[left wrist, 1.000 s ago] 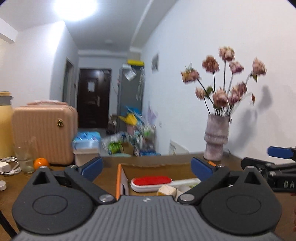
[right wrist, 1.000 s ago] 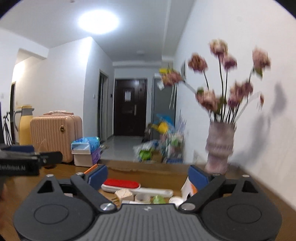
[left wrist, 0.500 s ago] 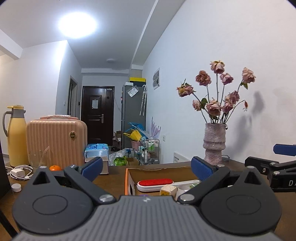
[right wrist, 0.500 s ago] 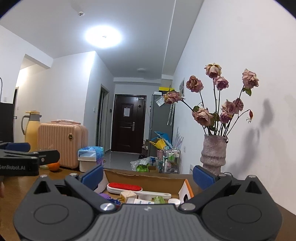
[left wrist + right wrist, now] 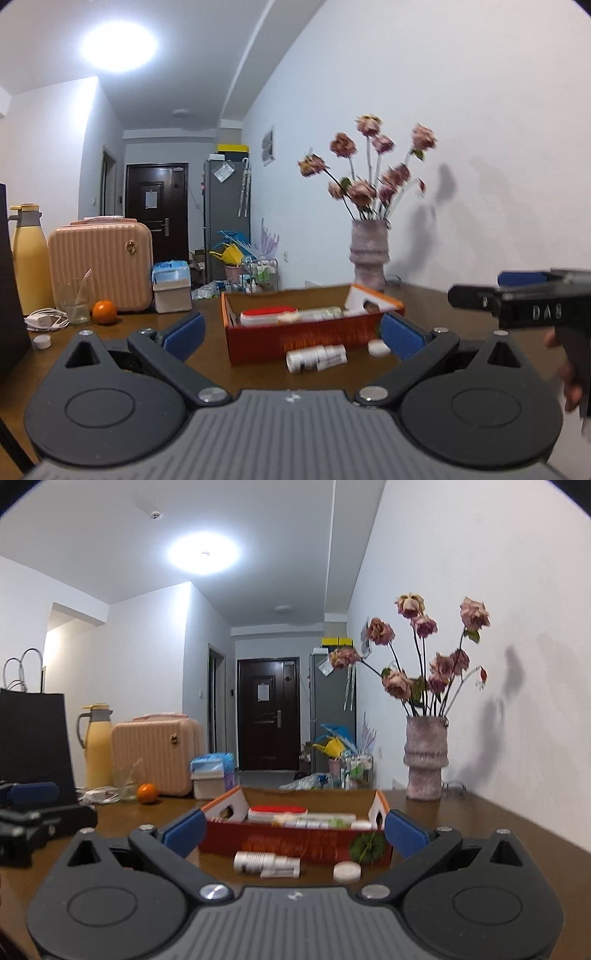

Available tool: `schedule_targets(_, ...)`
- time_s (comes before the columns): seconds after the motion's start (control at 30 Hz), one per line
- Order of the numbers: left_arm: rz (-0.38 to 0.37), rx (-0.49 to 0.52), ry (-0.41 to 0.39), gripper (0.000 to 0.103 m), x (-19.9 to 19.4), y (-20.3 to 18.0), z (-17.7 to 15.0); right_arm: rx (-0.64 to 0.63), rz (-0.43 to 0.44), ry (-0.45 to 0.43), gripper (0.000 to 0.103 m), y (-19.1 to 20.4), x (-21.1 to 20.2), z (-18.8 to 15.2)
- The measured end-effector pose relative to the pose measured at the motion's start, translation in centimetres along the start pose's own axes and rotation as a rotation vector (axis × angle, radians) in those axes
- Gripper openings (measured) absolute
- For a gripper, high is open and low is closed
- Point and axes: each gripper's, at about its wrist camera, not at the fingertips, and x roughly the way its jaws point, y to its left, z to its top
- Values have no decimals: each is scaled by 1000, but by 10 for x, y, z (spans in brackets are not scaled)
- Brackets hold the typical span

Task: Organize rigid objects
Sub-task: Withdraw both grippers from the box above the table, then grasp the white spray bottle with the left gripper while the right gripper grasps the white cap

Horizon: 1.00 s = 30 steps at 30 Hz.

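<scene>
Hovering apart and empty, both tongs (image 5: pixel 291 330) (image 5: pixel 295 830) face bare table (image 5: pixel 461 823) before the box (image 5: pixel 295 843).

A box (image 5: pixel 295 843) is set mid-table (image 5: pixel 480 823), with a bottle (image 5: pixel 264 864) and a cap (image 5: pixel 346 872) laid just before it (the cap to the right). A vase (image 5: pixel 424 762) is placed behind to the right; an orange (image 5: pixel 147 793) and a suitcase (image 5: pixel 157 755) are found far left.
</scene>
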Motion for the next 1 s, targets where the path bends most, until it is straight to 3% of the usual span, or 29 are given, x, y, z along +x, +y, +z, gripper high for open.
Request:
schedule_targets(0.23, -32, 1, 58, 103, -19, -3, -20, 6, 1, 61, 103, 5, -35, -25)
schedule_targets(0.53, -18, -11, 105, 103, 18, 9, -21, 26, -6, 126, 103, -1, -10, -37)
schedule_targets(0.77, -74, 72, 201, 103, 103, 10, -19, 75, -45, 243, 103, -22, 54, -41)
schedule_targets(1.0, -268, 154, 338, 103, 217, 14, -16, 106, -20, 313, 96, -53, 137, -29)
